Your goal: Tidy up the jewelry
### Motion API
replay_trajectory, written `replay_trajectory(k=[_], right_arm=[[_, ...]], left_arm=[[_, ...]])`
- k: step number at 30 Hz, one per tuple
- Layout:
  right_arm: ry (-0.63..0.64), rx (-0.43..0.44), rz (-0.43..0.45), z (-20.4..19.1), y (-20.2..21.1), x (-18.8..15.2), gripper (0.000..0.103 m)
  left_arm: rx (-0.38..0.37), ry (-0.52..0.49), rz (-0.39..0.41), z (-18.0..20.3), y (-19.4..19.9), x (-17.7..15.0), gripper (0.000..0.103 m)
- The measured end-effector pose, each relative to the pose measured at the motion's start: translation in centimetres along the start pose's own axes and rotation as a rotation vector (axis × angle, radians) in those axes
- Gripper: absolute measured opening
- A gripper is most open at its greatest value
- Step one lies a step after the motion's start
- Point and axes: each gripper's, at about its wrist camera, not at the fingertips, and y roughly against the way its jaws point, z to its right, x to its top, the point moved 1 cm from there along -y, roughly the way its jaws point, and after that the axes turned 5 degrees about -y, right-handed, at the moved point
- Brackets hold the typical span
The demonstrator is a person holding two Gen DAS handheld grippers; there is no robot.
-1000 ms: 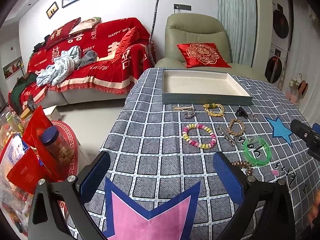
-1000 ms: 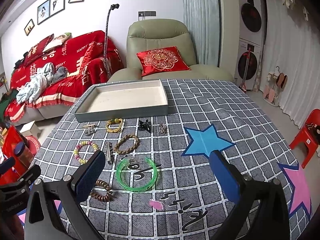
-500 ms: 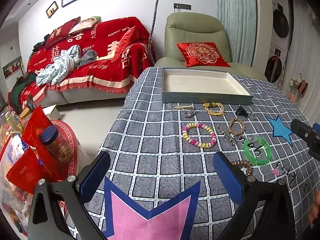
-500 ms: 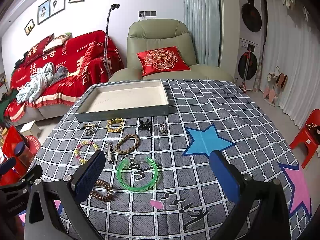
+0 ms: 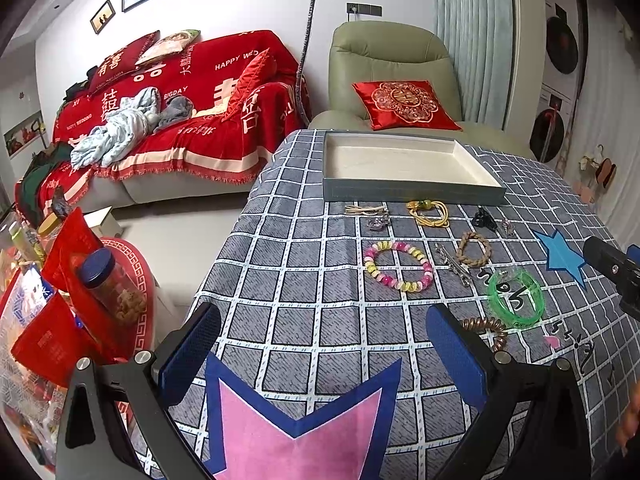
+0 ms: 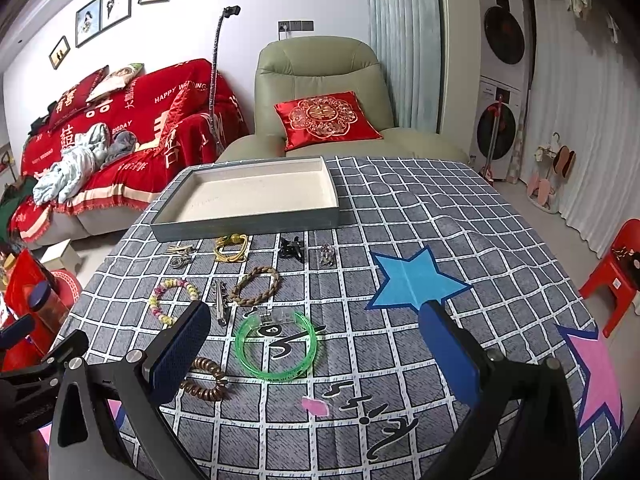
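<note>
Grey-walled tray (image 5: pixel 412 194) sits empty at the far side of the checked tablecloth (image 5: pixel 304 264) in my left wrist view, its long axis across the frame, with the pink-and-yellow bead bracelet (image 5: pixel 398 265) loose in front; my left gripper (image 5: pixel 320 354) hangs spread wide, holding nothing. From the right wrist view my right gripper (image 6: pixel 316 354) is likewise released above the green bangle (image 6: pixel 276 346), which lies flat, the brown bead bracelet (image 6: pixel 206 378) just beside the left pad. I judge nothing sorted yet, and would descend square, one pad inside the ring.
</note>
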Motion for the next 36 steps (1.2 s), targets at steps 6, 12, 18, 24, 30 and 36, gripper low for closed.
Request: replay_trajectory(k=[6, 12, 18, 24, 30, 36], right_arm=[[-0.004, -0.002, -0.008, 0.15, -0.29, -0.06, 0.103], [-0.003, -0.002, -0.011, 0.12, -0.41, -0.11, 0.103], [-0.002, -0.004, -0.018, 0.08, -0.66, -0.26, 0.103], [-0.003, -0.004, -0.019, 0.03, -0.73, -0.30, 0.103], [-0.003, -0.003, -0.020, 0.03, -0.74, -0.30, 0.103], [-0.004, -0.003, -0.023, 0.04, -0.80, -0.33, 0.103]], left_arm=[[-0.002, -0.002, -0.007, 0.20, -0.20, 0.00, 0.103], [-0.005, -0.002, -0.012, 0.31, -0.35, 0.03, 0.103], [-0.006, -0.001, -0.016, 0.33, -0.41, 0.08, 0.103], [-0.006, 0.000, -0.020, 0.29, -0.50, 0.13, 0.103], [-0.007, -0.001, -0.020, 0.25, -0.49, 0.13, 0.103], [-0.010, 0.000, -0.025, 0.22, -0.66, 0.06, 0.103]])
